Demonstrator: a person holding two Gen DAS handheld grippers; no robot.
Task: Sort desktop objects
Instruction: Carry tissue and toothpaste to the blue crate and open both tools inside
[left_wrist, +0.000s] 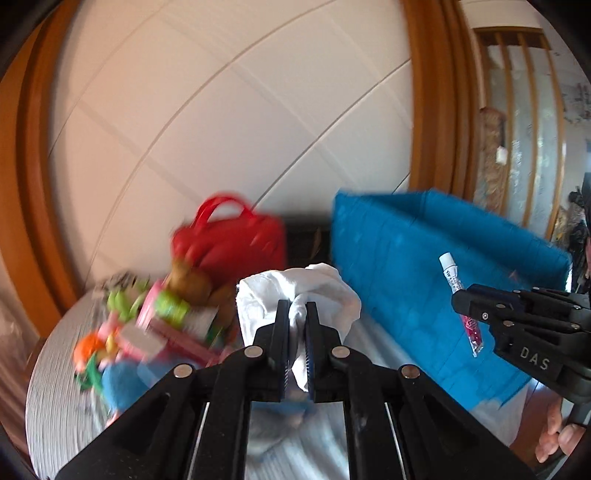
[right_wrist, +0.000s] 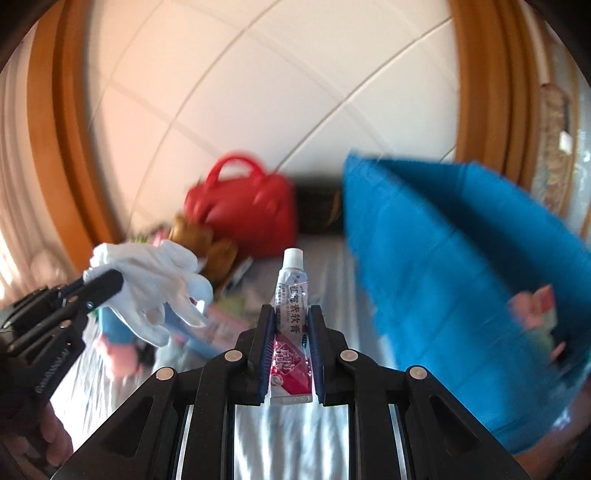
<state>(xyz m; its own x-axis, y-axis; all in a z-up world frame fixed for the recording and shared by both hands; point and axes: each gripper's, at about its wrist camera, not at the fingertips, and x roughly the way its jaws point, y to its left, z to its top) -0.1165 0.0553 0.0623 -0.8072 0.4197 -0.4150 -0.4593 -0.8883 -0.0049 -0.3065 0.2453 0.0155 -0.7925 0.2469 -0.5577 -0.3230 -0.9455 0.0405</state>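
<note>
Above the cluttered counter (right_wrist: 280, 435), both tools lifted and loaded. Left tool (left_wrist: 297, 314) clamped on a white glove (left_wrist: 299, 291), pinched at a bunched fold, fingers of the glove dangling loose in the right view. Right tool (right_wrist: 291, 332) clamped on an ointment tube (right_wrist: 291, 295), gripped across the flat lower half, white cap up and forward. Blue fabric bin (right_wrist: 443, 258) just right of both, likely the drop target. Red handbag (left_wrist: 236, 240), brown plush toy (left_wrist: 192, 282) and a blurred pile of colourful packets at left. Glove: soft, light, floppy, likely to snag on the bin rim. Tube: light, squashy, slick foil; best held at the crimped end, gentle squeeze.
</note>
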